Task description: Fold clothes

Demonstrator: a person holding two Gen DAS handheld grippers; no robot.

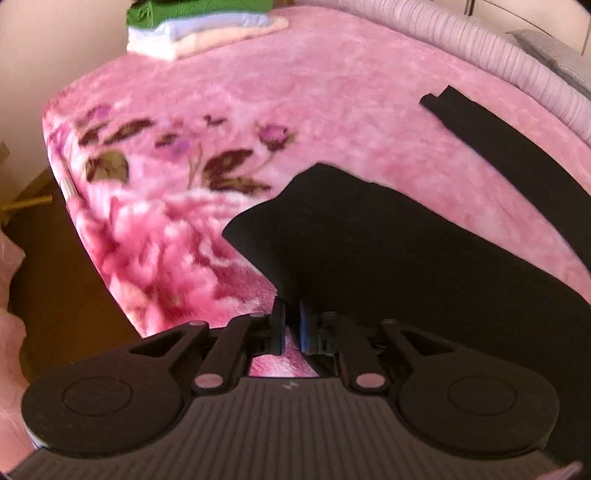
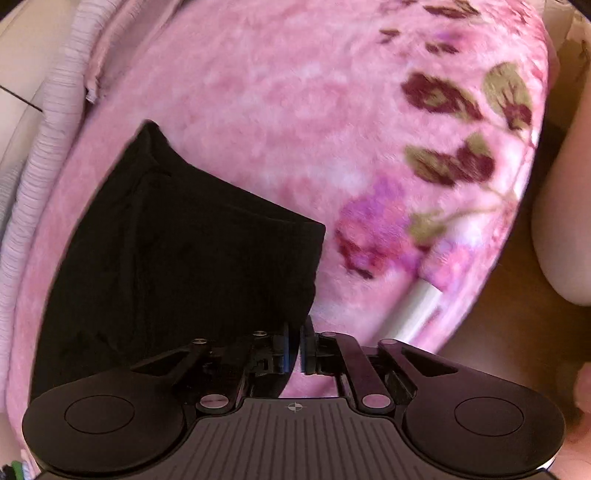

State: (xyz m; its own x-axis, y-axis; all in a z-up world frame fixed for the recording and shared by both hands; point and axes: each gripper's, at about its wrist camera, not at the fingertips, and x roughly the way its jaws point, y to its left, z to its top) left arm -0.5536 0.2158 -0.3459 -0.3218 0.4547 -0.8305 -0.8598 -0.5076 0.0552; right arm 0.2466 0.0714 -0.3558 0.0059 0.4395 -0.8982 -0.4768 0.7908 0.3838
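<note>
Pink and fluffy, the blanket (image 1: 332, 92) covers the whole bed, and it has dark flowers and green leaves printed on it. Everything else is told from this blanket.

Lying on the blanket is a black piece of clothing (image 1: 388, 251). In the left wrist view it spreads over the near right part of the blanket, and a long black strip of it reaches up toward the blanket's far right edge. One pointed corner sticks out toward the flowers.

At the near edge of the blanket, the left gripper (image 1: 291, 326) points down at the cloth. Its two blue-padded fingers (image 1: 303, 328) stand very close together, with only a thin gap. The edge of the black cloth runs down into that gap, so the gripper seems to pinch it.

On its side of the blanket, the right gripper (image 2: 294, 349) is also almost closed. The black piece of clothing (image 2: 184, 258) comes down to its fingers and its corner goes between them, so it looks pinched there too.

At the far left corner of the blanket sits a stack of folded clothes (image 1: 199, 27), green on top, then pale blue and peach.

A ribbed pale pink cover (image 1: 498, 59) lies along the blanket's far edge.
</note>
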